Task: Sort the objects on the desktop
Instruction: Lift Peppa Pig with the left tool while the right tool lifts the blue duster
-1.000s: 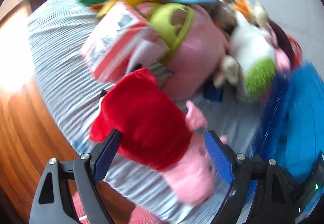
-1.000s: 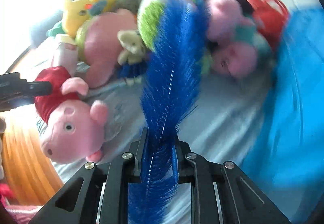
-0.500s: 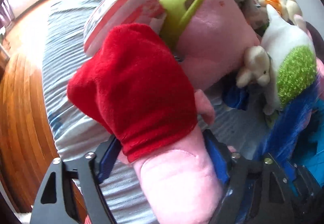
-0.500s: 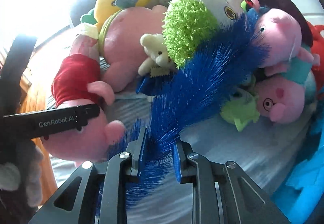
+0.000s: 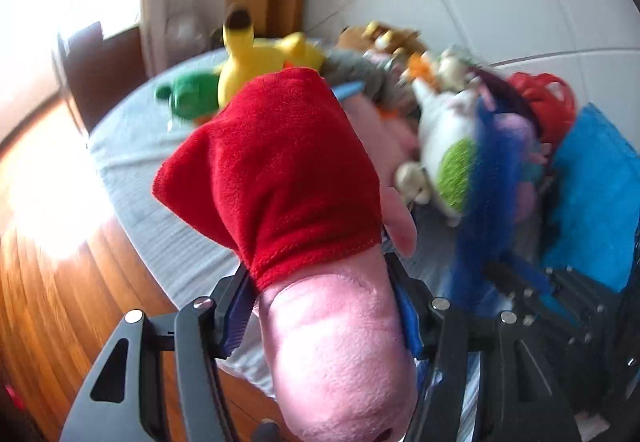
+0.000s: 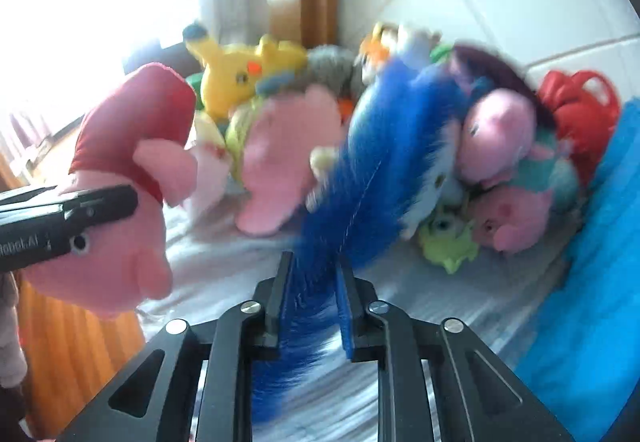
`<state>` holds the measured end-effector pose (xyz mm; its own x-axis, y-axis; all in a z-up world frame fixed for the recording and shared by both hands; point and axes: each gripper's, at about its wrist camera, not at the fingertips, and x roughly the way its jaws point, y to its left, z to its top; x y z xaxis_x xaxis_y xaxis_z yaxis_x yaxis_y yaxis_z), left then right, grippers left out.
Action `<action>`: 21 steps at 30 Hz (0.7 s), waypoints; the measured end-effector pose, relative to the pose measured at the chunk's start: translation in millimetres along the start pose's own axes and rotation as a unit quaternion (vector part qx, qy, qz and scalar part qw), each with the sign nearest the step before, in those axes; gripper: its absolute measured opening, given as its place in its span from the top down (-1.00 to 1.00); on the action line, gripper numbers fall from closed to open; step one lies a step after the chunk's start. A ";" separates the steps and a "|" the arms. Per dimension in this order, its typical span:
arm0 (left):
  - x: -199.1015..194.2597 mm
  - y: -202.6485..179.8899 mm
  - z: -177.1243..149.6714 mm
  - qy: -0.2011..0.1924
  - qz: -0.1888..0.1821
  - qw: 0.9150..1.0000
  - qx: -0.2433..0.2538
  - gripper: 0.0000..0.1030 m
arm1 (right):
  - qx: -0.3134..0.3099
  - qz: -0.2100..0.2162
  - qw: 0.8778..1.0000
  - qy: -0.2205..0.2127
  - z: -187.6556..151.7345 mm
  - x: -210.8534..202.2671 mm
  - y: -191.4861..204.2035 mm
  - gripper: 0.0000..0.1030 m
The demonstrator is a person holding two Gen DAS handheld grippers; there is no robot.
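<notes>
My left gripper [image 5: 320,306] is shut on a pink pig plush in a red dress [image 5: 296,210] and holds it up above the grey striped cloth [image 5: 132,178]. The pig also shows at the left of the right wrist view [image 6: 120,202], with the left gripper [image 6: 68,226] across it. My right gripper [image 6: 312,274] is shut on a fluffy blue brush-like toy [image 6: 384,162], which stands up in front of the plush pile. The blue toy also shows in the left wrist view [image 5: 492,194].
A pile of plush toys lies against the white tiled wall: a yellow Pikachu [image 6: 240,70], a big pink plush [image 6: 288,154], pink pigs [image 6: 500,146], a small green monster [image 6: 448,242], a red bag [image 6: 576,110]. A blue box [image 6: 600,242] stands at right. Wooden floor [image 5: 60,302] lies at left.
My left gripper has lifted the pig plush off the cloth and tilted upward. My right gripper has risen too with the blue toy. Both views are motion-blurred.
</notes>
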<state>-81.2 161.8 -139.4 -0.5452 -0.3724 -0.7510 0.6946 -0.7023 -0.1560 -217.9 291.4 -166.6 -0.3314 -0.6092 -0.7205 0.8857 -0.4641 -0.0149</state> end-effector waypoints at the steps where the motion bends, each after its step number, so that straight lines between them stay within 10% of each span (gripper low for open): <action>1: -7.4 4.0 4.4 -0.007 -0.006 1.000 0.008 -0.15 | 0.001 -0.009 1.000 -0.015 4.0 -12.7 8.1 0.69; 8: -18.1 30.6 7.0 0.001 -0.037 0.998 0.051 -0.15 | 0.068 -0.018 0.997 -0.013 7.4 -27.1 29.8 0.61; 12: 15.6 41.8 -18.2 0.051 -0.037 0.997 0.053 -0.15 | 0.118 0.007 0.992 0.044 -17.9 7.8 30.7 -0.65; 17: 69.7 57.8 -51.7 0.102 0.005 0.993 0.058 -0.15 | 0.093 0.025 0.988 0.118 -39.1 72.5 57.1 -0.59; 21: 91.7 71.1 -61.5 0.119 0.007 0.992 0.046 -0.16 | 0.047 0.039 0.984 0.165 -58.1 120.2 82.9 0.22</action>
<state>-52.9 115.0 -258.8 -0.4030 -0.2365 -0.8841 0.6498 -0.7542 -0.0945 -165.4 217.0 -294.8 -0.1268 -0.4110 -0.9028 0.8652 -0.4909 0.1020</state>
